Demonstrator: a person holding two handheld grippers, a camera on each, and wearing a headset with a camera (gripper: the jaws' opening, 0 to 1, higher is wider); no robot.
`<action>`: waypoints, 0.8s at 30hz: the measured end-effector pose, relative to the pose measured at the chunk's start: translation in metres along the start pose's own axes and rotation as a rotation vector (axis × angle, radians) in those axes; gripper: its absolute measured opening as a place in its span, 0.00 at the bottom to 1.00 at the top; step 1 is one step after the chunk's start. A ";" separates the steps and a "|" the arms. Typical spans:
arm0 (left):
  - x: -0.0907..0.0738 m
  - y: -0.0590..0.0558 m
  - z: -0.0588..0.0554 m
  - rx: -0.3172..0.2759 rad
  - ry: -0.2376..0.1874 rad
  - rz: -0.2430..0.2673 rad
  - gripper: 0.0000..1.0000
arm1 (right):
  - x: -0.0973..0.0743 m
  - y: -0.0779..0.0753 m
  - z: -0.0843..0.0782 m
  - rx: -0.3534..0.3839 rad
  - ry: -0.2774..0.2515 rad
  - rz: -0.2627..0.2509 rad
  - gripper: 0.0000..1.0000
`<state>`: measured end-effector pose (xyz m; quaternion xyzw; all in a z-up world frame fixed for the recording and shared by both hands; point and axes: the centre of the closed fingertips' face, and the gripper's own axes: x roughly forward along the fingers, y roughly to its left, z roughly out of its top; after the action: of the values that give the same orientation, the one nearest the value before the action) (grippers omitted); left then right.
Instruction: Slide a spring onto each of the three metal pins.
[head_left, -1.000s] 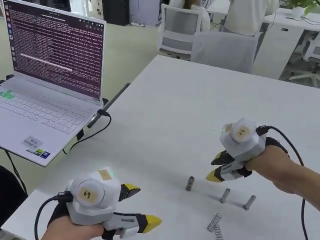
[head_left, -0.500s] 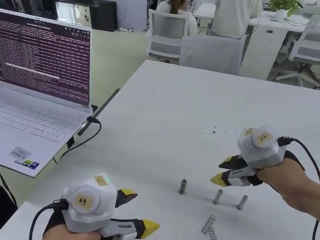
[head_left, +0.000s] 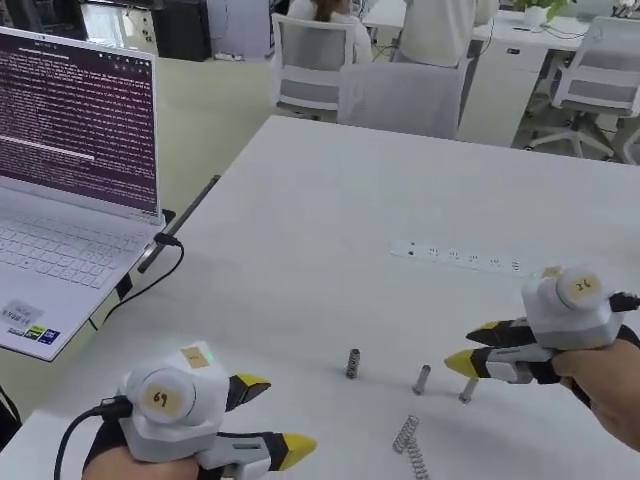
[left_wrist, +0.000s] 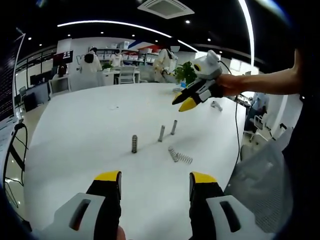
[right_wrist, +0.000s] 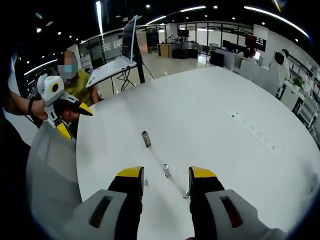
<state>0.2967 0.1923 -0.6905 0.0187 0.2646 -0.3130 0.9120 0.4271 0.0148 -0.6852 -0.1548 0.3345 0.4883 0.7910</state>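
Three short metal pins stand upright on the white table (head_left: 330, 230). The left pin (head_left: 353, 363) wears a coiled spring; the middle pin (head_left: 421, 379) and the right pin (head_left: 467, 390) are bare. Two loose springs (head_left: 410, 445) lie just in front of them. My right gripper (head_left: 472, 345) hovers open beside the right pin, holding nothing. In the right gripper view the middle pin (right_wrist: 166, 171) stands between the jaws. My left gripper (head_left: 275, 415) is open and empty, low at the near left, facing the sprung pin (left_wrist: 134, 143) and the loose springs (left_wrist: 179, 156).
An open laptop (head_left: 70, 200) stands at the left on a stand, its black cable (head_left: 165, 262) trailing to the table edge. A white power strip (head_left: 460, 258) lies behind the pins. Office chairs (head_left: 400, 95) stand at the far edge.
The head camera has swung rightwards. My right gripper has drawn back to the right, from above the left pin to beside the right pin. The left gripper has kept its place.
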 end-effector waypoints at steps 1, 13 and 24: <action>0.000 0.000 0.000 0.001 0.000 0.000 0.50 | -0.002 -0.001 -0.001 0.010 -0.008 -0.004 0.34; 0.010 -0.005 0.007 0.023 0.005 -0.021 0.49 | -0.026 -0.001 -0.016 0.085 -0.063 -0.042 0.35; 0.023 -0.011 0.014 0.063 0.017 -0.061 0.49 | -0.045 0.012 -0.033 0.148 -0.115 -0.060 0.39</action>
<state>0.3127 0.1676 -0.6882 0.0422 0.2629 -0.3488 0.8986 0.3903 -0.0283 -0.6781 -0.0778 0.3190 0.4465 0.8324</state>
